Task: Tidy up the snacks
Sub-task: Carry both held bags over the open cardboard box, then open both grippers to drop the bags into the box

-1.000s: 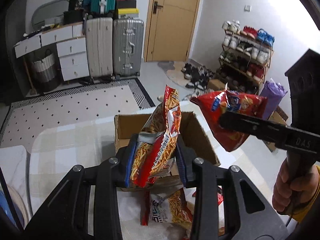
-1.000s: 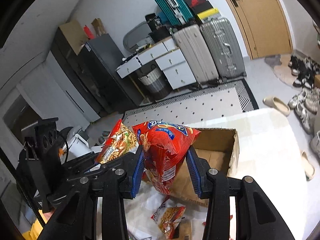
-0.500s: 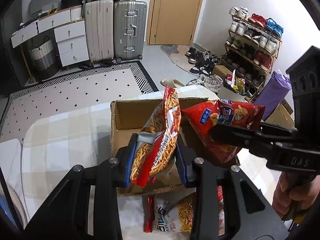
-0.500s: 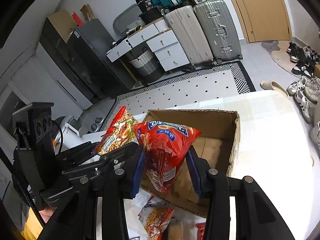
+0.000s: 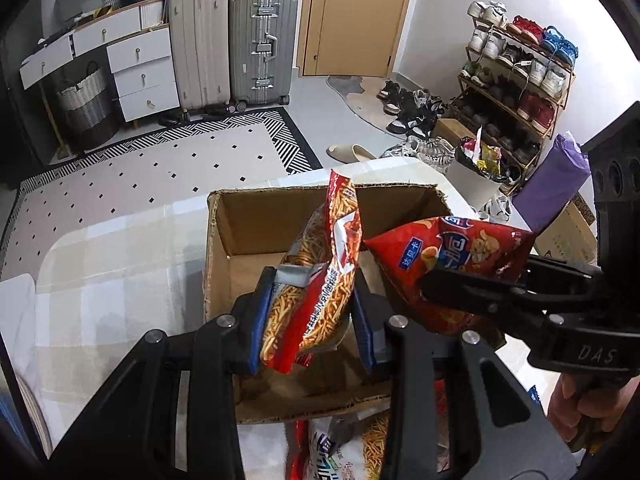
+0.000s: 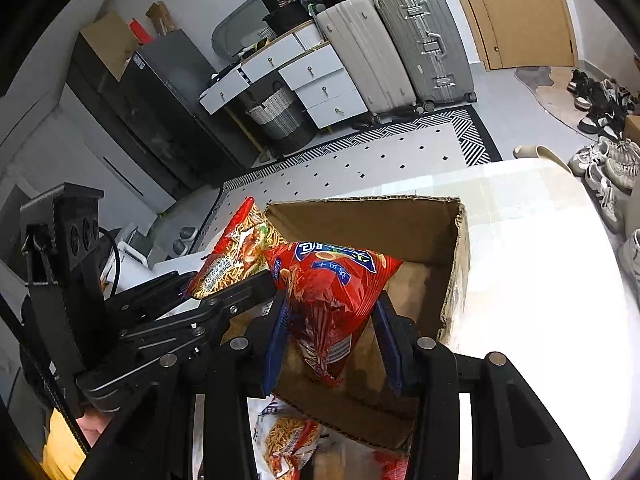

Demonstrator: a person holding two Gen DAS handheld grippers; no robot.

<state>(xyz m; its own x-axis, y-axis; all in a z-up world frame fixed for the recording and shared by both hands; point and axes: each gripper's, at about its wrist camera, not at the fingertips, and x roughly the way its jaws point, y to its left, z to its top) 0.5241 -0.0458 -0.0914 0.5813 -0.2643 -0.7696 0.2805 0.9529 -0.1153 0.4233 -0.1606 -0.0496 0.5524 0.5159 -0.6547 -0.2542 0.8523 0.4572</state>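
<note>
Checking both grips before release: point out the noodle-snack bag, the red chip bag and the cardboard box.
noodle-snack bag (image 5: 316, 300), left wrist view, middle of its printed front.
red chip bag (image 6: 332, 300), right wrist view, crinkled middle.
cardboard box (image 5: 256, 216), left wrist view, inner far wall.

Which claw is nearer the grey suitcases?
Left. The left claw holds its bag over the brown cardboard box's side facing the grey suitcases; the right claw sits farther away.

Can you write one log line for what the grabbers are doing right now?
left gripper: shut on noodle bag | right gripper: shut on chip bag | both over box | nothing dropped yet
</note>
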